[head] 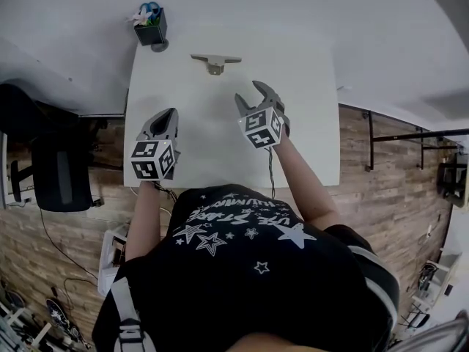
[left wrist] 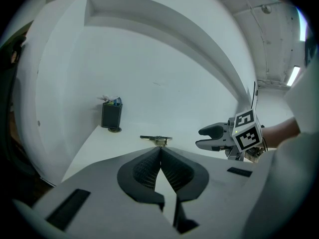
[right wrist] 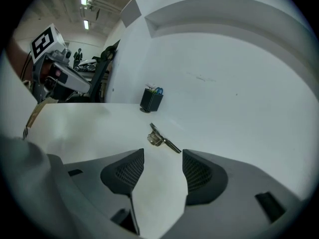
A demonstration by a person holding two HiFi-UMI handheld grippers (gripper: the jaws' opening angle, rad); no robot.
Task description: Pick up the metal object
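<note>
The metal object (head: pixel 215 62), at twelve o'clock on the table (head: pixel 183 138), is dull greyish metal with a faint sheen, and the tabletop is smooth matt white. The left gripper (left wrist: pixel 160 151) and right gripper (right wrist: pixel 160 159) look like matt grey plastic, with dark cross-ribbed pads (right wrist: pixel 198 172). The floor (head: pixel 381 189) at three o'clock shows grainy wood planks.

Table (head: pixel 308 152) runs fwd from the person to the wall. Metal object (head: pixel 215 62) lies on it near the far edge, abt mid-width. Pot w/ pens (head: pixel 152 28) stands at the far-left corner, left of the object & a bit behind it, well apart. Left gripper (head: pixel 167 117) sits over the table's left side, closer to the person. Right gripper (head: pixel 250 94) is over the middle, further fwd, near the object but not touching; object lies ahead & slightly left of it. Chair (head: pixel 58 174) stands on the floor left of the table.
</note>
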